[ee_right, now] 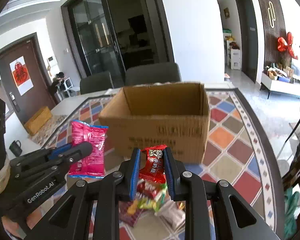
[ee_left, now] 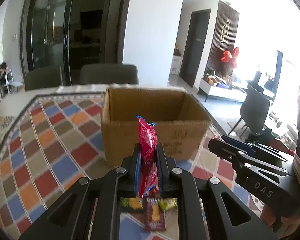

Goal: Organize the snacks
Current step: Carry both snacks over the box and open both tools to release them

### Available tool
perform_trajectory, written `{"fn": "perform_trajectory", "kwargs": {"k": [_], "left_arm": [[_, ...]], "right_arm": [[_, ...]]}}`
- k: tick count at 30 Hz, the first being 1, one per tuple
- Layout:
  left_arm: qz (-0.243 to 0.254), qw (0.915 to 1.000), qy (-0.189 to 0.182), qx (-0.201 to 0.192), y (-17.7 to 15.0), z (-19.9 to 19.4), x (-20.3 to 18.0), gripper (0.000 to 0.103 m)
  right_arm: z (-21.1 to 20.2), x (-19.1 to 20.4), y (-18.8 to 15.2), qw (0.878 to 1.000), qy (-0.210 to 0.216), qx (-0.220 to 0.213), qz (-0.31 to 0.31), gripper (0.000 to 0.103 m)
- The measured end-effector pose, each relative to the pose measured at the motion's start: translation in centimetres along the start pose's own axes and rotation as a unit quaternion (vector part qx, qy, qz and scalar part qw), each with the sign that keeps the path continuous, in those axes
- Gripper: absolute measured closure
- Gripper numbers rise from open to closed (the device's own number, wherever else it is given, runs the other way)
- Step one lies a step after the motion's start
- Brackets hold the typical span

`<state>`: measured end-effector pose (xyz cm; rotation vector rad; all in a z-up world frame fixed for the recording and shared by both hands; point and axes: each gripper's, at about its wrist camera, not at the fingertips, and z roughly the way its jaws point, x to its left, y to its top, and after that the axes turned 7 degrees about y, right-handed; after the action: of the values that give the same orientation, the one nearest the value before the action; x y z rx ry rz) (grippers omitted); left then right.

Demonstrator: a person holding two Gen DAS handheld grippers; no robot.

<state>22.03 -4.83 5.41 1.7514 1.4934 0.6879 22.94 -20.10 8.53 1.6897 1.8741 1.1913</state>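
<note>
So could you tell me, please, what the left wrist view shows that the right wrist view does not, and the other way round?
Only the left wrist view shows the pink packet edge-on between the left gripper's pads.

Only the right wrist view shows the red candy clamped in the right gripper, a dark mug at the far left, and a door bearing a red paper cutout.

Both show the open cardboard box, the checkered tablecloth and loose snacks lying below the grippers.

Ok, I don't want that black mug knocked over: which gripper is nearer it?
Left. The left gripper, holding the pink packet, is on the black mug's side; the right gripper, with the red candy, is farther over, before the cardboard box.
</note>
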Motion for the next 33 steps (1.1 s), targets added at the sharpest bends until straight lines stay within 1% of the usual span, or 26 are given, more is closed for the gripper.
{"fn": "perform_trajectory", "kwargs": {"k": [3,5,10,13,19,23,25,33], "left_arm": [[0.008,0.9997,0.009,-0.019,1.8,-0.1,0.0,0.088],[0.011,0.9996,0.009,-0.025,2.8,0.1,0.2,0.088],[0.014,0.9996,0.007,-0.025,5.2,1.3,0.3,0.088],[0.008,0.9997,0.003,-0.021,6.5,2.4,0.5,0.088],[0.002,1.0000,0.000,0.002,8.5,5.7,1.0,0.088],[-0.003,0.9998,-0.001,0.018,8.9,7.6,1.1,0.088],[-0.006,0.9995,-0.006,0.030,9.0,8.7,1.1,0.088],[0.007,0.9986,0.010,0.052,9.3,11.5,0.9,0.087]], "right_arm": [[0.2,-0.1,1.6,1.000,0.000,-0.008,-0.003,0.078],[0.4,-0.1,2.6,1.000,0.001,-0.011,-0.007,0.078],[1.0,-0.2,5.1,1.000,0.000,-0.018,-0.015,0.078],[1.7,-0.4,6.6,1.000,-0.003,-0.020,-0.016,0.078],[3.6,-1.0,8.8,1.000,-0.009,-0.014,-0.006,0.078],[5.2,-1.5,9.8,1.000,-0.020,-0.002,-0.008,0.078],[5.7,-1.7,10.0,1.000,-0.025,0.002,-0.010,0.078],[8.7,-2.7,10.2,0.999,-0.032,0.033,-0.002,0.078]]}}
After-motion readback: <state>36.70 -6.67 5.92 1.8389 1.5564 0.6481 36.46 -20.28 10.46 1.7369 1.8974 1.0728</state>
